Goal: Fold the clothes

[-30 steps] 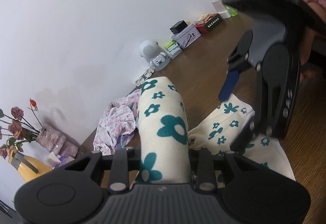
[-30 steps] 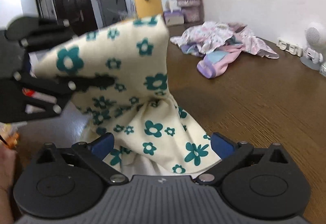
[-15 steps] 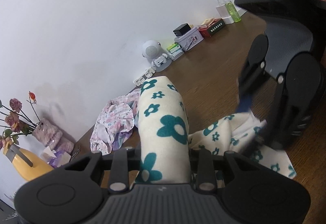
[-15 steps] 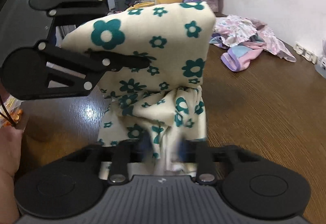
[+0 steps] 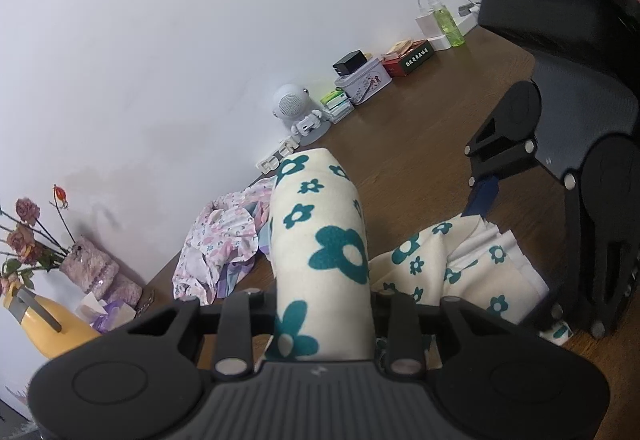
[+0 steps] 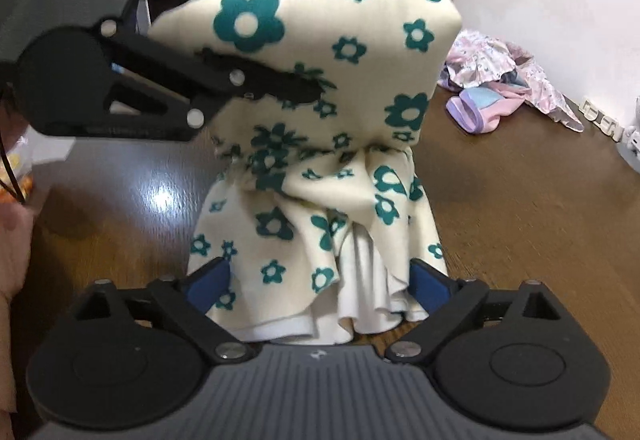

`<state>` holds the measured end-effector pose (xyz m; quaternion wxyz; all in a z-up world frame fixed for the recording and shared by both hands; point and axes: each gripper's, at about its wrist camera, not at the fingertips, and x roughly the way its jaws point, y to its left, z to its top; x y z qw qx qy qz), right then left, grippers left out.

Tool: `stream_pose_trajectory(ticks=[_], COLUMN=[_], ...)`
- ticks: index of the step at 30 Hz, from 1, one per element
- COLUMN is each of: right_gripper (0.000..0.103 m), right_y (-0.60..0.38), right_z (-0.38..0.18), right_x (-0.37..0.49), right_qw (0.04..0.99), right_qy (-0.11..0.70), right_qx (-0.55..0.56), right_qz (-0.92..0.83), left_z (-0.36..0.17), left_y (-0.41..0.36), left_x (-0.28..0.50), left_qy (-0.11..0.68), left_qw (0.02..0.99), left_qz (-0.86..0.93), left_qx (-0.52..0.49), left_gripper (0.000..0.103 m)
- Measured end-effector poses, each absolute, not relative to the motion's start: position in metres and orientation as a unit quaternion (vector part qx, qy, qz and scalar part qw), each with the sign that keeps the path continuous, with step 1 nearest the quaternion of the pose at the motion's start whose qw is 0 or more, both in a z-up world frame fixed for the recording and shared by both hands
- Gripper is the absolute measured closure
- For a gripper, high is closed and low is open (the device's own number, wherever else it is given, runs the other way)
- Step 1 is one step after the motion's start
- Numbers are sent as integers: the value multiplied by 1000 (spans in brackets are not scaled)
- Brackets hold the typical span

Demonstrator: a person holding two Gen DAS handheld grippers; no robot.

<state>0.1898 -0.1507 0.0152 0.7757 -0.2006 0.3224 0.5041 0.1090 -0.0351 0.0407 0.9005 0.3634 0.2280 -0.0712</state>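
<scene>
1. Left wrist view: the left gripper has its fingers closed on the cloth, a cream piece with teal flowers. The pinched fold stands up from the fingers toward 12 o'clock, and the rest hangs down to the surface at 3 o'clock. I think it is held high so that the loose part can hang straight and the fold line can be found.

2. In the same view the right gripper is at 3 o'clock, with one blue pad just at the low part of the cloth. A pink garment lies in a heap at 10 o'clock, near the wall, apart from the cloth.

3. Right wrist view: the fingers of the right gripper are spread wide, one blue pad on each side of the hem, and they grip nothing. The hem lies bunched between them on the surface. The left gripper comes in from 9 o'clock and pinches the upper fold.

4. Difference: half a second ago the right fingers were close together around the low part of the cloth; now they stand apart, so that grip is let go. One second ago they were also wide. The left grip is the same in all frames.
</scene>
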Motion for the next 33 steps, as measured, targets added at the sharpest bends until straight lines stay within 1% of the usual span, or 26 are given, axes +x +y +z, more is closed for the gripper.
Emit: stream_pose_trajectory(ticks=[2,5,7,16,24,25,28,33], right_gripper=[26,36,39,40,42,42,37,37], right_y=[-154,-160,-162,-166,-168,-169,-179,-213], right_z=[16,17,17,14,12,12,16,30], right_x=[191,192,190,186,186,186,187,183], right_qw=[781,789,791,798,799,798,793,809], right_qy=[321,318,314,303,289,287,291,286], right_qx=[-195,-185,-182,-172,-171,-172,-161,-147], right_qz=[499,492,492,491,498,501,510,491], left_z=[38,34,30,7,2,1,-1,-6], left_y=[-39,-47,-53,-87,-96,-96,-98,-104], left_x=[107,104,103,93,96,96,99,106], left_qy=[226,224,224,222,229,230,232,233], left_qw=[897,892,887,854,840,839,834,830], left_qz=[-75,-80,-82,-97,-104,-105,-107,-106], left_qx=[373,385,395,461,481,483,489,496], left_gripper=[74,74,73,71,72,68,67,66])
